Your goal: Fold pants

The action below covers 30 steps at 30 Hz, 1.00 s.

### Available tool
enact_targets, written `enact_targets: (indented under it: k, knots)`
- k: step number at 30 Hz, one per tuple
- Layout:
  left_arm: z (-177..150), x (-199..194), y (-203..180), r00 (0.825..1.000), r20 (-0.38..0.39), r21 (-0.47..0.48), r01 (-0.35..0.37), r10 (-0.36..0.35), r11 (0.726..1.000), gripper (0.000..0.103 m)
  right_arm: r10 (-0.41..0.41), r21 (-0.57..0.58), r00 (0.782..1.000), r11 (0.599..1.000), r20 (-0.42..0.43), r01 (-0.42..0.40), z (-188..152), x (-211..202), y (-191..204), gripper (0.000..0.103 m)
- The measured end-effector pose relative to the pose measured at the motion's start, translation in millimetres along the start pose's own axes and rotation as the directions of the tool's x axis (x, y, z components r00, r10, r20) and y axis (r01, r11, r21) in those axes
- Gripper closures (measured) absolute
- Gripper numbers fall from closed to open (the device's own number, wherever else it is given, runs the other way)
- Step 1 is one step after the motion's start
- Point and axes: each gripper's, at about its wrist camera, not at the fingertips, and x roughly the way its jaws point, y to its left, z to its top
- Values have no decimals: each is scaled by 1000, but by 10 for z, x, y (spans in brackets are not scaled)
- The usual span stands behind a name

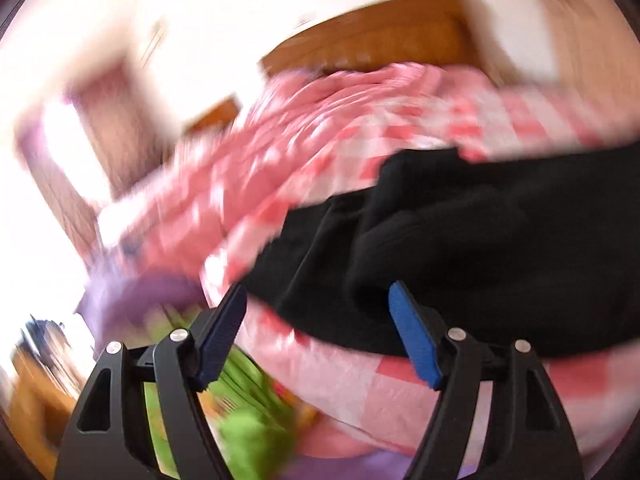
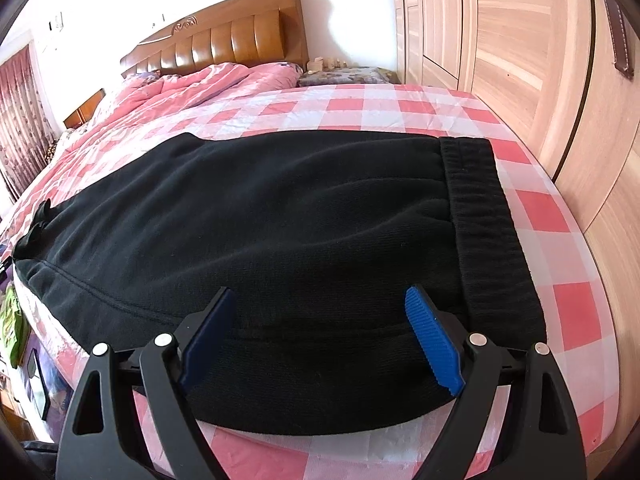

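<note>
Both claws spread, gripping nothing — right gripper (image 2: 320, 332) over pants (image 2: 260, 220), left gripper (image 1: 320, 328) blurred. Risk: grabbing 1 layer only — fold skews.

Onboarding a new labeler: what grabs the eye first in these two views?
The black pants dominate, spread flat across the pink-and-white checked bedsheet, waistband toward the wooden wardrobe. The right hand-held gripper hangs open over their near edge, blue pads apart. The left wrist view is heavily motion-blurred; the left hand-held gripper is open too, near the bunched black fabric.
</note>
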Motion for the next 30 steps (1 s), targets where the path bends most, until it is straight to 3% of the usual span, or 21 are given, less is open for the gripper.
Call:
enact_targets:
  k: [3,5,8,9,10,11,13,14,15,16,17,19,20,21,23,25,26,27,28,30]
  knots:
    - [103,75,-345,997,43,232,-67,59,970,29,-12,-9,1000,1000,0,12,-16,9,35,15]
    - [173,133,-512,998,56,339,-16,-3,941,29,-19,-16,1000,1000,0,19,-15,23,44,15]
    - [253,290,-643,999,22,412,25,-37,911,33,-2,-8,1000,1000,3,2,-14,17,15,16]
    - [287,383,-644,997,-20,411,74,-72,909,51,4,-4,1000,1000,4,-4,-12,13,4,16]
    - [327,452,-586,989,-69,369,147,-131,918,61,9,-1,1000,1000,4,-9,-12,1,-14,16]
    - [362,483,-521,984,-88,321,178,-158,930,79,12,2,1000,1000,4,-12,-10,-5,-22,16]
    - [445,461,-223,965,-72,131,259,-251,957,82,20,10,1000,1000,10,-20,-10,-22,-40,16]
    - [474,439,-32,948,-49,13,316,-315,949,83,25,18,1000,1000,15,-25,-8,-34,-56,16]
    - [474,386,273,912,9,-167,406,-411,898,83,27,23,999,999,17,-28,-2,-40,-70,16]
    - [453,382,566,876,76,-323,474,-476,819,83,28,31,999,999,21,-29,8,-49,-87,16]
    - [419,416,776,852,123,-432,507,-509,745,83,25,37,999,999,24,-26,16,-54,-101,16]
    - [232,615,1262,809,207,-664,529,-551,528,83,23,45,999,999,27,-25,29,-52,-125,16]
    - [48,787,1479,789,234,-766,510,-568,392,83,24,48,999,999,29,-25,31,-51,-132,16]
    - [-58,922,1549,776,240,-812,490,-583,318,83,27,54,999,998,32,-29,27,-54,-139,16]
    - [-339,1238,1633,761,203,-883,414,-616,221,83,23,56,999,998,34,-25,25,-59,-134,16]
    - [-540,1427,1584,749,170,-916,360,-641,178,83,-8,50,999,999,39,6,40,-82,-104,16]
    - [-631,1494,1574,730,202,-918,373,-653,133,75,-34,41,998,999,48,32,48,-109,-73,16]
    - [-723,1504,1568,714,260,-912,403,-651,77,73,-41,28,997,999,58,39,73,-132,-29,16]
    - [-763,1505,1564,706,288,-907,418,-647,52,71,3,13,998,1000,69,-4,112,-165,60,16]
    - [-782,1444,1543,702,323,-894,447,-635,40,59,111,-49,990,993,89,-107,169,-223,313,16]
